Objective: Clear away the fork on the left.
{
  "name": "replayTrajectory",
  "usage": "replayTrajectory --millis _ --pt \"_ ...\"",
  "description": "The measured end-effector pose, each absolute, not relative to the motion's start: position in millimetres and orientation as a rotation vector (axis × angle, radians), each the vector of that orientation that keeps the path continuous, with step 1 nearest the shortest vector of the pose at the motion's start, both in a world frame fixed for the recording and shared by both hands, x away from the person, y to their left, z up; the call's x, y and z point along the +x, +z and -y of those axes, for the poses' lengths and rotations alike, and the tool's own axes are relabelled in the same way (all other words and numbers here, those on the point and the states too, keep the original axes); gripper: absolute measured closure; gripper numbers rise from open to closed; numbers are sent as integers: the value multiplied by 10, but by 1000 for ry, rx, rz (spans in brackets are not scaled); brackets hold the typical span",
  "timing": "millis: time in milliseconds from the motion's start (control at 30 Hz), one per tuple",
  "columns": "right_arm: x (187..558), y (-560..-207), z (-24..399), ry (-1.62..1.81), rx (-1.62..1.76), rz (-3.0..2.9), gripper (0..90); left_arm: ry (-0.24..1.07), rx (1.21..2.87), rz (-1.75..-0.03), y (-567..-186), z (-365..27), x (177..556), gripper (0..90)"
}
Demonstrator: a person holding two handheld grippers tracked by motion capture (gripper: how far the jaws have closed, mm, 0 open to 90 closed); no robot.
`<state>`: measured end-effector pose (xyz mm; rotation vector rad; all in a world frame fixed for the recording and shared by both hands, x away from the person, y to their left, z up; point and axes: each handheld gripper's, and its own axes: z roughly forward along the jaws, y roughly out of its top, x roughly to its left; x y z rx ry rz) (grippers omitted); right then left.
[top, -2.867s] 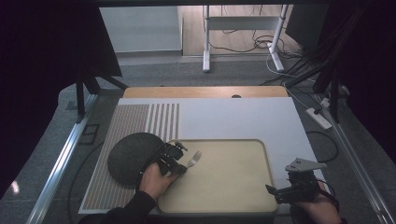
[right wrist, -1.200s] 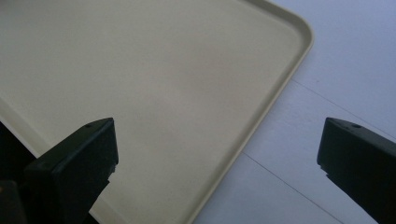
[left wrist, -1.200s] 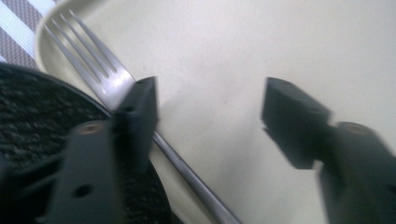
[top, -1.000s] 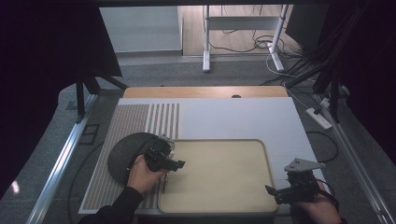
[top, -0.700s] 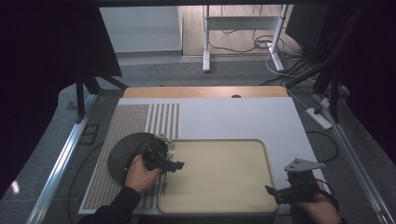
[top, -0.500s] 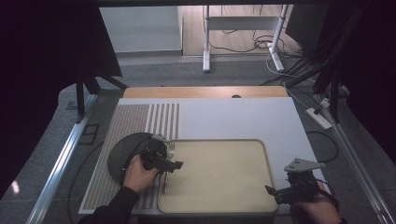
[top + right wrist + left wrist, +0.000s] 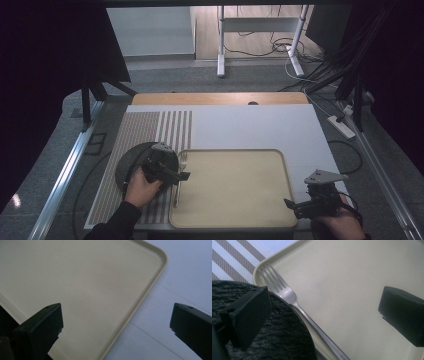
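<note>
A silver fork (image 7: 175, 192) lies along the left edge of the beige tray (image 7: 235, 190), its tines toward the far side. Beside it to the left sits a black textured plate (image 7: 131, 161). My left gripper (image 7: 172, 173) hovers over the plate's right rim and the fork. In the left gripper view the fork (image 7: 294, 302) rests between plate (image 7: 282, 340) and tray (image 7: 352, 277). The left gripper (image 7: 327, 312) has just been opening; its jaws stand wide apart and touch nothing. My right gripper (image 7: 300, 206) is open at the tray's near right corner (image 7: 75, 290), and its jaws (image 7: 115, 322) hold nothing.
The tray and plate sit on a white mat (image 7: 240, 125) with a brown striped section (image 7: 145, 130) at the left. A wooden table edge (image 7: 220, 98) runs along the far side. Metal rails and cables flank the table.
The left gripper carried the fork from over the tray to its left edge, let it go there and opened. It then drew back slightly toward the plate. The right gripper stayed still.
</note>
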<state>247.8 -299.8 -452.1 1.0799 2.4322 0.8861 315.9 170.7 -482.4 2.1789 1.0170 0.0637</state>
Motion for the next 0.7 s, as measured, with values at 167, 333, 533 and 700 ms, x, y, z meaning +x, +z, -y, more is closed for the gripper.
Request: replayTrajectory --millis 167,333,533,700 --pt "2477 -4520 3001 892 1083 -2428 0 84 2165 -1021 -4785 -1778 3096 0" --pt "2476 -4520 3001 893 1083 -2428 0 97 2150 -1043 -4771 -1867 3028 0" --pt "2474 -4517 3009 904 1086 -2421 0 115 2136 -1088 -4778 -2004 2915 0" --pt "2473 -4518 3007 902 1083 -2423 0 123 2127 -1112 -4789 -2062 2864 0"
